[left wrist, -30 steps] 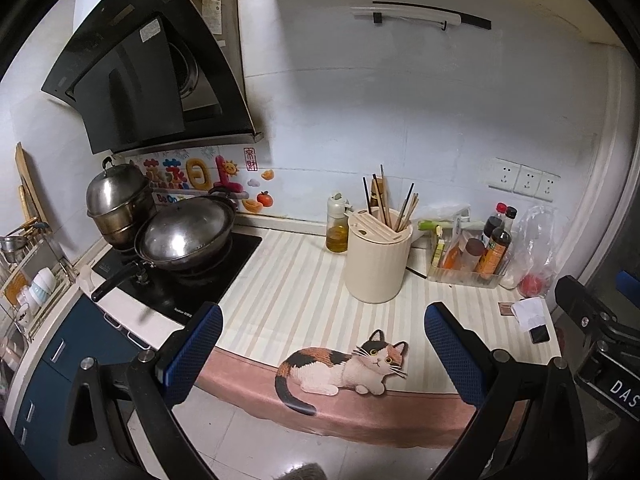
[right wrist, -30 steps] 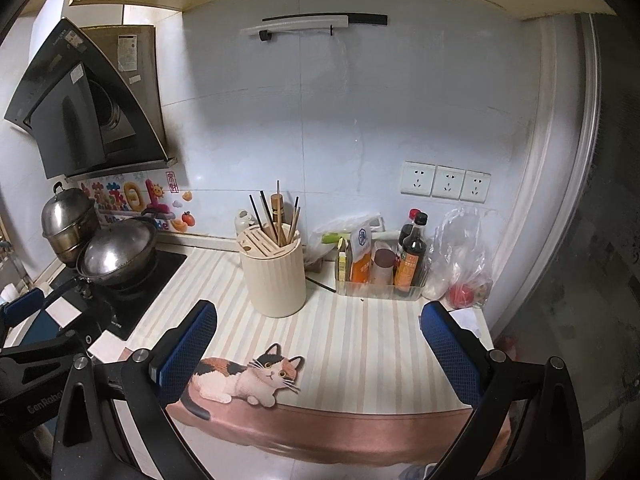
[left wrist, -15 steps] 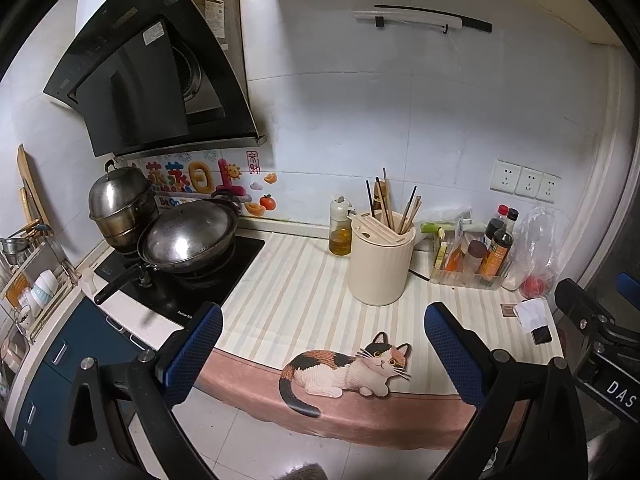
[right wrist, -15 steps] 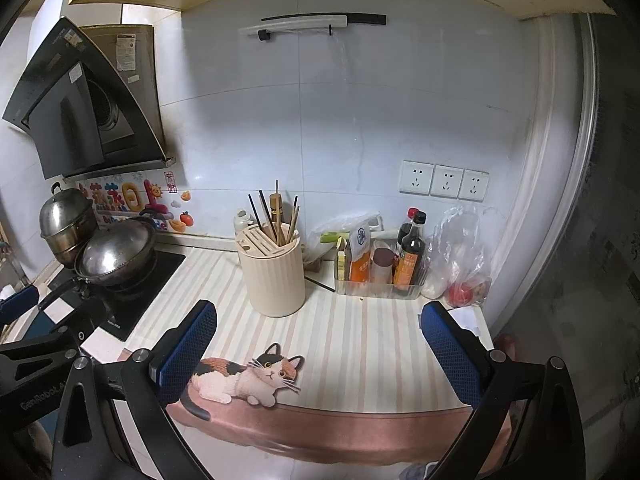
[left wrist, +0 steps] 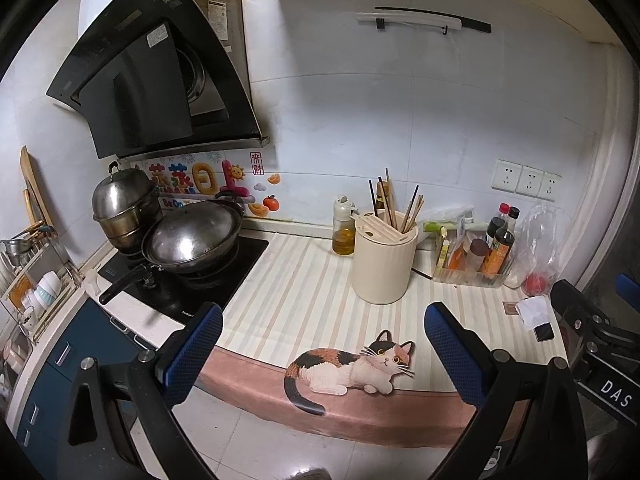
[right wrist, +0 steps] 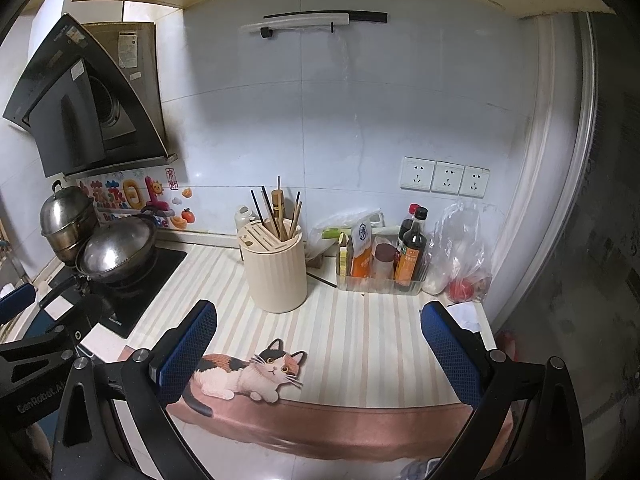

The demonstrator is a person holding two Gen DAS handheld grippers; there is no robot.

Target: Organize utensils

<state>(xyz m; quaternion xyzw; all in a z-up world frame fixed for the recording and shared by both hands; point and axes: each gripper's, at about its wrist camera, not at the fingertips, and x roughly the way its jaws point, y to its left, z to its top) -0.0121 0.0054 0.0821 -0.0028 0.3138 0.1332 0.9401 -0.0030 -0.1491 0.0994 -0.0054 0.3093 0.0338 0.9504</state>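
A cream cylindrical utensil holder point(left wrist: 383, 258) stands on the striped counter mat point(left wrist: 304, 288), with several chopsticks point(left wrist: 394, 210) upright in it. It also shows in the right wrist view point(right wrist: 276, 266), with its chopsticks point(right wrist: 280, 212). One dark chopstick point(right wrist: 322, 279) lies on the mat right of the holder. My left gripper point(left wrist: 322, 346) is open and empty, well in front of the counter edge. My right gripper point(right wrist: 318, 350) is open and empty, also short of the counter.
A wok point(left wrist: 192, 240) and steel pot point(left wrist: 122, 208) sit on the black hob at left. An oil bottle point(left wrist: 344, 226) stands behind the holder. A clear tray of sauce bottles point(right wrist: 384, 264) and a plastic bag point(right wrist: 464, 252) stand at right. A dish rack point(left wrist: 32, 276) is at far left.
Both grippers have drifted slightly, the left view shifting a little right and up. Both stay open and empty. Nothing on the counter has moved.
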